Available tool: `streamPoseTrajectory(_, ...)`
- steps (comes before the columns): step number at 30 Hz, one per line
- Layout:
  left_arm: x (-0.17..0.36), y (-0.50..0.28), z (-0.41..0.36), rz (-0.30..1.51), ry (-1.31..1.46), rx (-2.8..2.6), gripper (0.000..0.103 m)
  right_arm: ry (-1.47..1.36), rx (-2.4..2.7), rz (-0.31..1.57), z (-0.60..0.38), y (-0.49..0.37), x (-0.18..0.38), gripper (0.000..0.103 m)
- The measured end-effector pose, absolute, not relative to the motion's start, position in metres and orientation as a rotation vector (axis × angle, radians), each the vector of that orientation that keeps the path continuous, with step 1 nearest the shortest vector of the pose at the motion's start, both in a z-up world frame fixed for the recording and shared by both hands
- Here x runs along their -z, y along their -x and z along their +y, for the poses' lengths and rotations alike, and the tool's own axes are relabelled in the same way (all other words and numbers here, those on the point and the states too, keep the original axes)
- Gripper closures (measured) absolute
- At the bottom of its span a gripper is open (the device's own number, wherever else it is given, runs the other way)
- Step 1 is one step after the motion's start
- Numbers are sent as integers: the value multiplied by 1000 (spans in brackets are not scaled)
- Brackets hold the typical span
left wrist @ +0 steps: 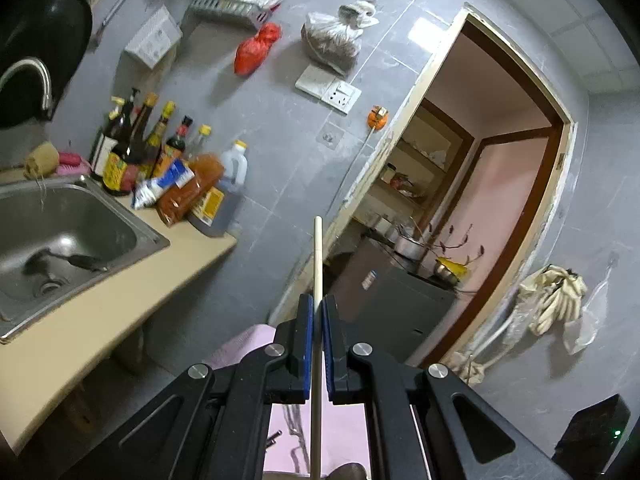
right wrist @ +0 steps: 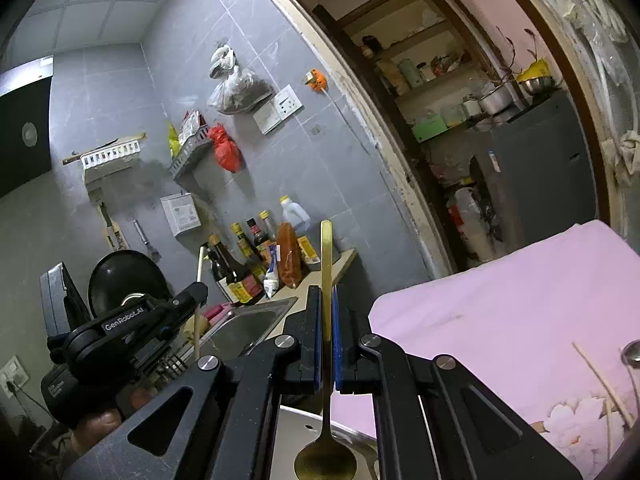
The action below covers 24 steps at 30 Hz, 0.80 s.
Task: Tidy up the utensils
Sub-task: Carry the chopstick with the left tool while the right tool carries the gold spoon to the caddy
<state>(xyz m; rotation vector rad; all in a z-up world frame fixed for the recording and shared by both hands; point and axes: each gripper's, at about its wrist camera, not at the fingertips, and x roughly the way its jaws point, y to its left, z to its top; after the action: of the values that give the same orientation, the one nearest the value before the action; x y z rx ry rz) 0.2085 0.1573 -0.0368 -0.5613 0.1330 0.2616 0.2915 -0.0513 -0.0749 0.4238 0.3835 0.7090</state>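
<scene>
My left gripper [left wrist: 319,308] is shut on a pale wooden chopstick [left wrist: 317,256], which stands upright through the jaws, high above the pink cloth [left wrist: 320,436]. That gripper also shows in the right wrist view [right wrist: 192,292] with the chopstick [right wrist: 199,268]. My right gripper [right wrist: 327,300] is shut on a gold spoon [right wrist: 326,264], handle up; its bowl [right wrist: 325,460] hangs down over a white tray [right wrist: 292,428]. More chopsticks [right wrist: 600,380] and a metal utensil [right wrist: 632,350] lie on the pink cloth [right wrist: 500,312] at the right.
A steel sink [left wrist: 64,236] is set in a beige counter [left wrist: 100,320] at the left, with sauce bottles [left wrist: 136,148] and packets behind it. A doorway [left wrist: 480,200] to a pink room is ahead. A black wok [right wrist: 124,276] hangs by the sink.
</scene>
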Motion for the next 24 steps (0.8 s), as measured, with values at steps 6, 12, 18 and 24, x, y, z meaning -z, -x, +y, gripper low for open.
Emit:
streamPoseTrajectory(6, 39, -200, 136, 65, 467, -331, 98, -394, -741, 370, -43, -291, 86, 99)
streamPoseTrajectory(12, 39, -194, 128, 42, 462, -342, 98, -354, -759, 373, -40, -285, 92, 99)
streamPoseTrajectory(18, 39, -182, 134, -20, 514, -375, 98, -340, -759, 373, -41, -281, 96, 99)
streamPoseTrajectory(24, 42, -185, 130, -45, 507, -400, 98, -329, -757, 358, -43, -278, 97, 99)
